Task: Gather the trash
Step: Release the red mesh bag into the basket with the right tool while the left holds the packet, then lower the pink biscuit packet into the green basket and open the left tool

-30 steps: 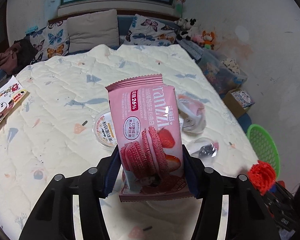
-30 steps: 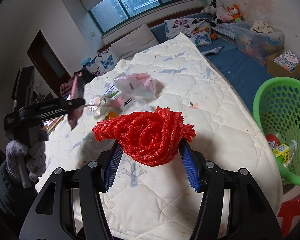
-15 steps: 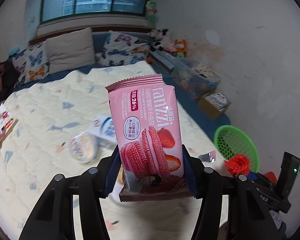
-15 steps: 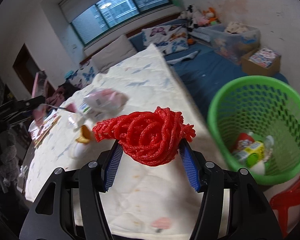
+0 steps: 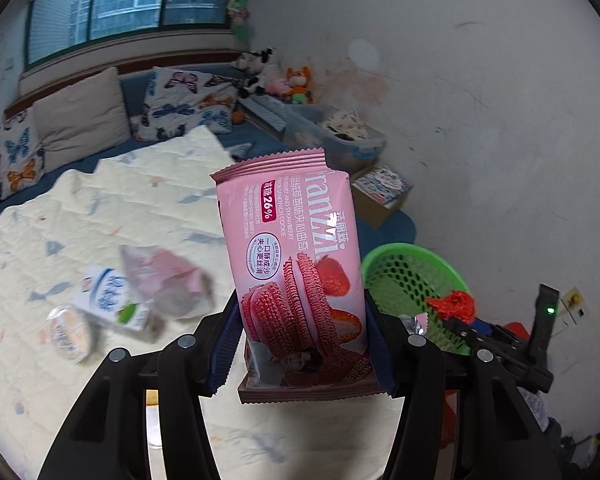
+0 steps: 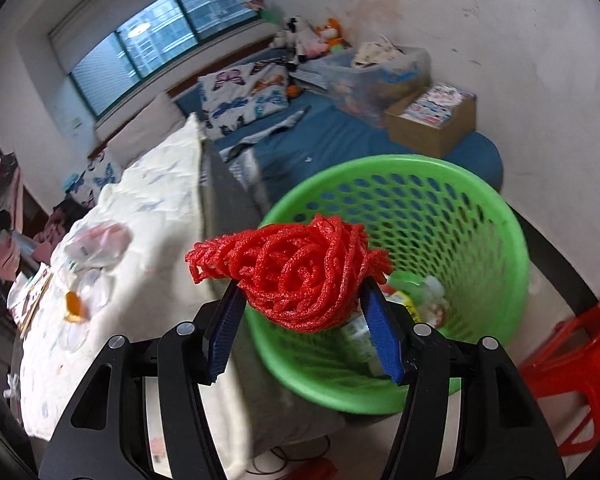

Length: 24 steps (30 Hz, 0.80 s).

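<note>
Drop-off step here: the right gripper [image 6: 302,312] is clamped on the red foam net [image 6: 296,270], right over the green basket [image 6: 496,216]. The left gripper [image 5: 300,344] grips the pink cookie wrapper [image 5: 296,264], beside the basket. Next, probably release the net, then swing the wrapper over.
</note>
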Available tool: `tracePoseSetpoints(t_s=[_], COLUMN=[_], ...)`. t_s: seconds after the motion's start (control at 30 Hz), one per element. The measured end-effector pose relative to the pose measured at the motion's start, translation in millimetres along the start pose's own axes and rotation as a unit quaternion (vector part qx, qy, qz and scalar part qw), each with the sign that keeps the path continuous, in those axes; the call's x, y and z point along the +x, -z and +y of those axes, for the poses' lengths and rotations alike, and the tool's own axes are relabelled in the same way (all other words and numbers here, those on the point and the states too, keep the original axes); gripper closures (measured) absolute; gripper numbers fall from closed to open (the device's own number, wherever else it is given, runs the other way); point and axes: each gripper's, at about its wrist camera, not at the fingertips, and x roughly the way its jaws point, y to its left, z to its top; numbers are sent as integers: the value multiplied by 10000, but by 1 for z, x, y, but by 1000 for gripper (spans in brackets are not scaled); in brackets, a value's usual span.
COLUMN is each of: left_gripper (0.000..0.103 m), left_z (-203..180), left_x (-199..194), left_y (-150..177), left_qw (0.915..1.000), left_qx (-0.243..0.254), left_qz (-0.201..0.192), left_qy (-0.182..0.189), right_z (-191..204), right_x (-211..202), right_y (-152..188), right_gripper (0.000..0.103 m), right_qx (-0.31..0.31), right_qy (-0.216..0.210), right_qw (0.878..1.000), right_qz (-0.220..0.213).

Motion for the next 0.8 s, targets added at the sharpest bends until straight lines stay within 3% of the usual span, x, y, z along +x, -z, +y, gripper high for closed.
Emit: tracePoseSetpoints(t_s=[0.47, 0.8], left_gripper=[49, 49], left_z=[-56, -76], left_x=[51, 88], left_y=[-17, -20], left_qw=[9984, 9960], left_qx=[424, 585], left_qz=[335, 606], left_qy=[192, 284], right_z=[-41, -56], right_x=[45, 33], right_y=[-15, -17], right_gripper=[31, 30], right_qx=[404, 531], right_qy=[104, 152], right_qw=[9986, 9983], right_qz=[327, 194])
